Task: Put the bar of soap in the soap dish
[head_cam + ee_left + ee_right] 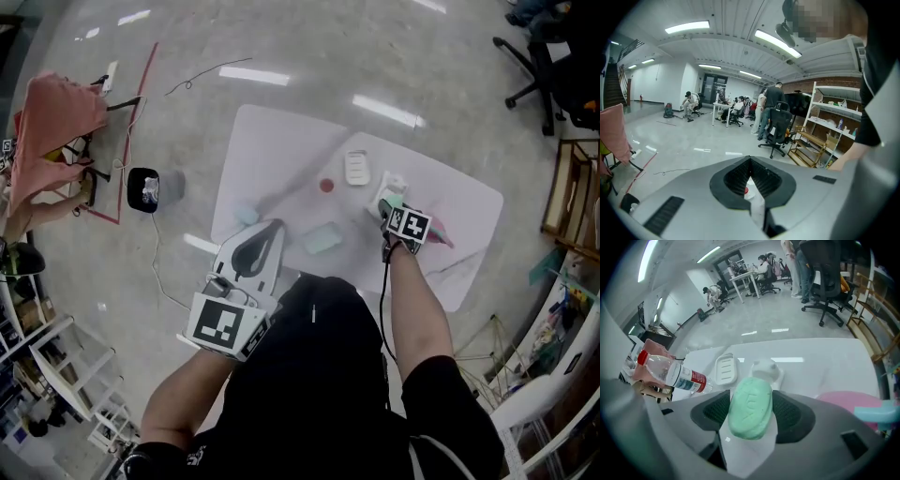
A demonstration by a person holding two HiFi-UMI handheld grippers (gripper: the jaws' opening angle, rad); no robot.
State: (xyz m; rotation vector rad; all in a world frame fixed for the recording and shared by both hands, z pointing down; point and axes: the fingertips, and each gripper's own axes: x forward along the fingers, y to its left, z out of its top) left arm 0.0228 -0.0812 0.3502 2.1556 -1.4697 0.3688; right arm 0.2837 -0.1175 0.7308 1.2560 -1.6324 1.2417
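Your R gripper (751,397) is clamped on the bar of soap (749,409). It's a mint-green oval w/ embossed lettering, pinched across its width between the two dark pads, long axis pointing out past the tips. The soap isn't in the dish yet.

The soap dish (726,369), white w/ ribbed slots, sits empty on the white table (272,150), ahead and to the left of the soap and apart from it. A small white item (765,367) sits right behind the soap in the R gripper view, just beside the dish. Further left is a clear water bottle (670,372) w/ red cap and red label; can't tell if it's upright or lying. A pink item (853,401) lies to the right.

Your L gripper (750,161) has its jaws closed tip to tip w/ nothing between them. It's held up near your body at the table's near edge, well apart from the dish. In the head view, a pale green block (323,238) lies on the table between the two grippers.
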